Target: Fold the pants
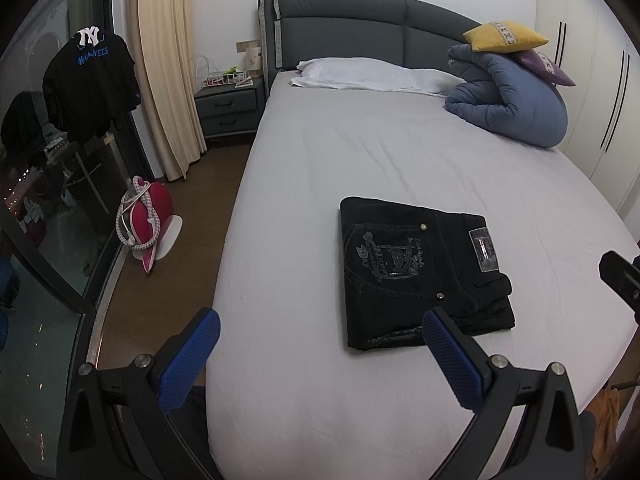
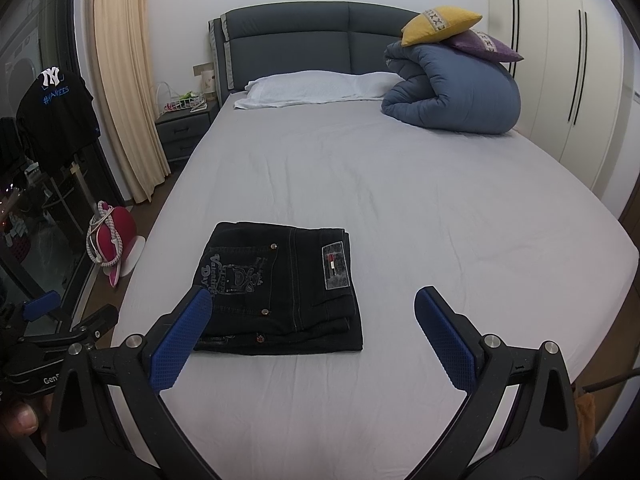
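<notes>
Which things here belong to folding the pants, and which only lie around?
For the job: black pants, folded on the bed; left tool; right tool.

Lying about: blue duvet, yellow cushion, purple cushion, white pillow.

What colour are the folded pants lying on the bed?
Black folded denim pants with grey stitched pocket embroidery; clearest in the right wrist view.

- Ahead of the claw: grey-sheeted bed (image 2: 360, 168) with dark padded headboard (image 2: 304, 40).
- Left: nightstand (image 2: 182, 130), cream curtain (image 2: 124, 92), brown floor (image 1: 168, 264).
- Right: white wardrobe (image 2: 560, 80).
</notes>
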Tool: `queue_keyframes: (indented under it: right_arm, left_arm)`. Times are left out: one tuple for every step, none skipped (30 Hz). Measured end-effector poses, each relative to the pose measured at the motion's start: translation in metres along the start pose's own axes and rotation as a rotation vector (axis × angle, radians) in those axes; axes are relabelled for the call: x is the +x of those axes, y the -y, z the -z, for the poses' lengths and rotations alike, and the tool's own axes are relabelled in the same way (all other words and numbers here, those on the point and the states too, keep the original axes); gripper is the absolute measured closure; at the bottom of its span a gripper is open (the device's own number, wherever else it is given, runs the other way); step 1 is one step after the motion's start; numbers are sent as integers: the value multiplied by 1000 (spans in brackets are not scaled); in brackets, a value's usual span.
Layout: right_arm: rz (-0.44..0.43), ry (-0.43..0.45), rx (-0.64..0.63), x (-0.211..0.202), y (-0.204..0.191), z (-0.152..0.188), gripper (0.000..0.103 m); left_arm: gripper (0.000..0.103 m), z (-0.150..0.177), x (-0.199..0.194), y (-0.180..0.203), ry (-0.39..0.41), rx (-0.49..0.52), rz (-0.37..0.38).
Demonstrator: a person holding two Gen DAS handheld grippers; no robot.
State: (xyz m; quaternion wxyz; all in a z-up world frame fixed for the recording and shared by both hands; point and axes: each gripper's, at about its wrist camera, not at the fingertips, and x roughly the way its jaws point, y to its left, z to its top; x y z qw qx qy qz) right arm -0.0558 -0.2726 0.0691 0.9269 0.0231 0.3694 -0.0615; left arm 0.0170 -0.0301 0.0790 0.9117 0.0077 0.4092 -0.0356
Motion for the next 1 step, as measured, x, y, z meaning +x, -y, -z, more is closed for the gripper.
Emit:
queue_keyframes:
  right_arm:
    - [0,0,0,0,0,0,0]
  left_arm:
    - [0,-2,1,-1,-1,0,0]
